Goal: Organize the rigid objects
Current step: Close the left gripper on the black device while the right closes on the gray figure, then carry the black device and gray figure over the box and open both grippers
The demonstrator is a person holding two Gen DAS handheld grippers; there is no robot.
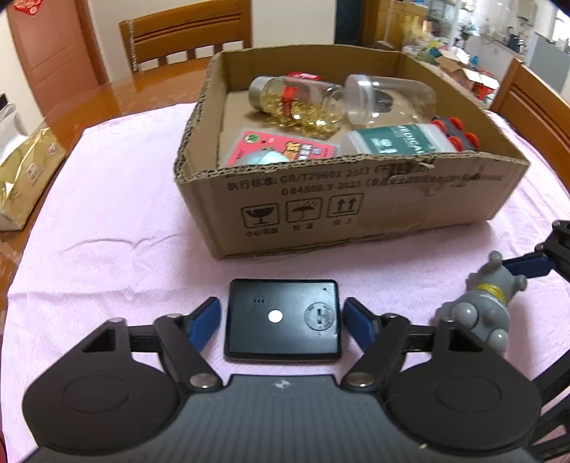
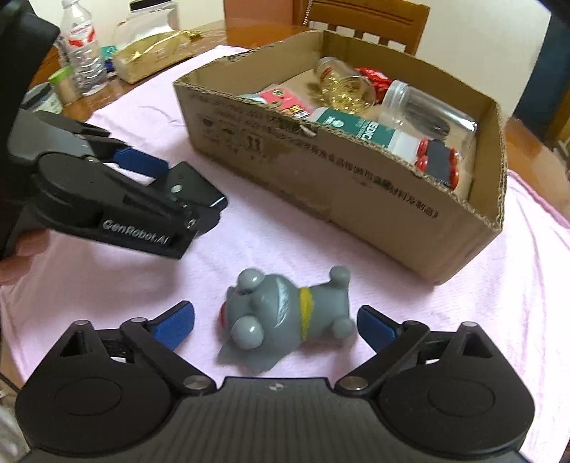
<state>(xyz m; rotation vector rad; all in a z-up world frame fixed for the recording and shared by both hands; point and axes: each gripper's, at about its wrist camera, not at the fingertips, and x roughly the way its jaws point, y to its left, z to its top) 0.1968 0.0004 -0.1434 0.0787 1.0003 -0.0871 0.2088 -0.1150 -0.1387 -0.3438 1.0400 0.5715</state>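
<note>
Smooth grey plastic dog figurine (image 2: 285,313), lying sideways

This is a home dining room. A glossy wooden dining table (image 1: 117,92) is partly covered by a pink cloth (image 1: 117,199), with matching slat-backed wooden chairs (image 1: 185,32) drawn up around it. A wooden door (image 1: 50,46) stands in a plain pale wall. Behind, a cluttered room opens with shelves and household goods. A water bottle (image 2: 80,46) and a gold packet (image 2: 149,53) sit on the tabletop.
</note>
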